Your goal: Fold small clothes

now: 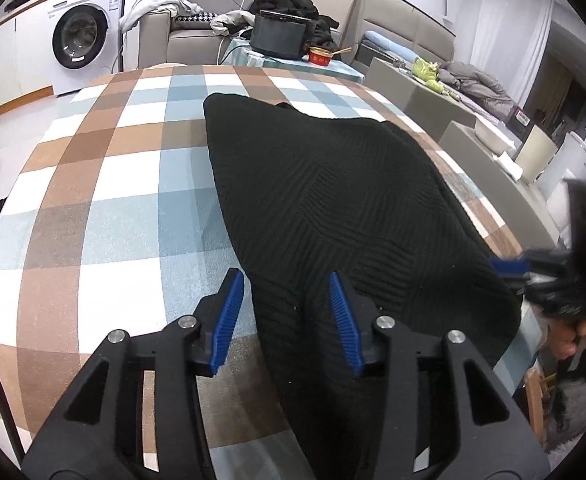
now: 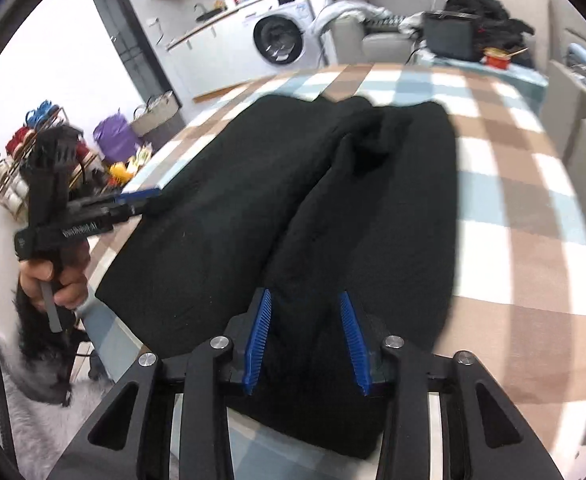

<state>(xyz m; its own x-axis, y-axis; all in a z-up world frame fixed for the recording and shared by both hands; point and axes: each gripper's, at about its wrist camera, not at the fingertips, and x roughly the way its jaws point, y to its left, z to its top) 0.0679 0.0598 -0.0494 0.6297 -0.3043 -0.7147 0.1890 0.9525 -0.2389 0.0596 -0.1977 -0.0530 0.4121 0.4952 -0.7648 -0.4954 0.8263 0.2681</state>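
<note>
While the black knit garment lies spread on the checked table, with one long panel already lying over the middle and a raised ridge running lengthwise, the fold looks partly made, and the step in hand seems to be taking hold of the near hem for the next turn.

The left tool points down at a slant over the garment's near left edge. Its blue pads stand apart; the edge of the cloth lies between them, yet neither pad visibly presses on it, so I read this tool as open and holding nothing. In the right wrist view the same tool shows side-on at the cloth's edge, with the person's hand wrapped around the grip below it.

The right tool also tilts downward, set over the ridge near the hem. Its pads straddle the raised fold with a narrow gap. The cloth fills much of that gap, but whether the pads actually pinch it cannot be told from here.

The next move calls, I judge, for both tools to close firmly on the near edge and carry it away toward the far end, level and together, so the layers do not slide apart. The thick knit may bunch if one side leads.
</note>
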